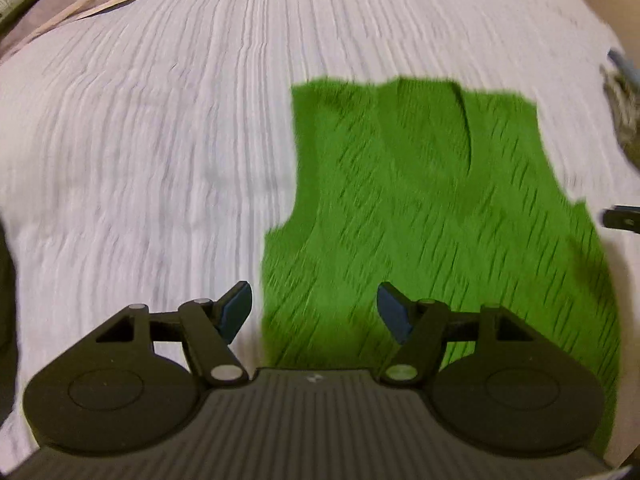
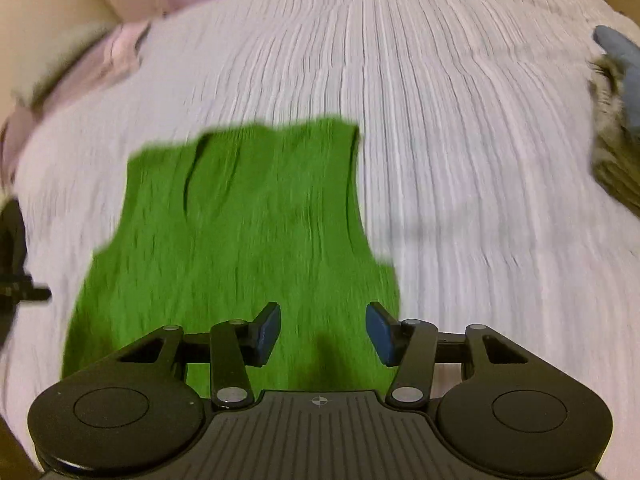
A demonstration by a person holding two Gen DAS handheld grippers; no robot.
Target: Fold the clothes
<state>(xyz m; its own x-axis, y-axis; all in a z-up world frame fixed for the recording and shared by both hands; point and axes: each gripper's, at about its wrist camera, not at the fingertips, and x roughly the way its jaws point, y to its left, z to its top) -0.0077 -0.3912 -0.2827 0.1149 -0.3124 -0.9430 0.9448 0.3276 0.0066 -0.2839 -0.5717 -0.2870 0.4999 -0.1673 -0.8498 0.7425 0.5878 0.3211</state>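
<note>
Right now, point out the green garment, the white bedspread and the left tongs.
green garment (image 1: 420, 200), left wrist view, middle of the flat knit body.
white bedspread (image 1: 160, 140), left wrist view, bare ribbed area left of the garment.
left tongs (image 1: 314, 312), left wrist view, midway between the blue tips.

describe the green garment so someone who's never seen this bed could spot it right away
Start with the wide white ribbed bedspread that fills both views. Lying flat on it, just ahead of both grippers, is the green garment, a sleeveless knitted piece. It is the only bright green thing there; the pink cloth and grey-blue bundle sit off at the edges.
</note>
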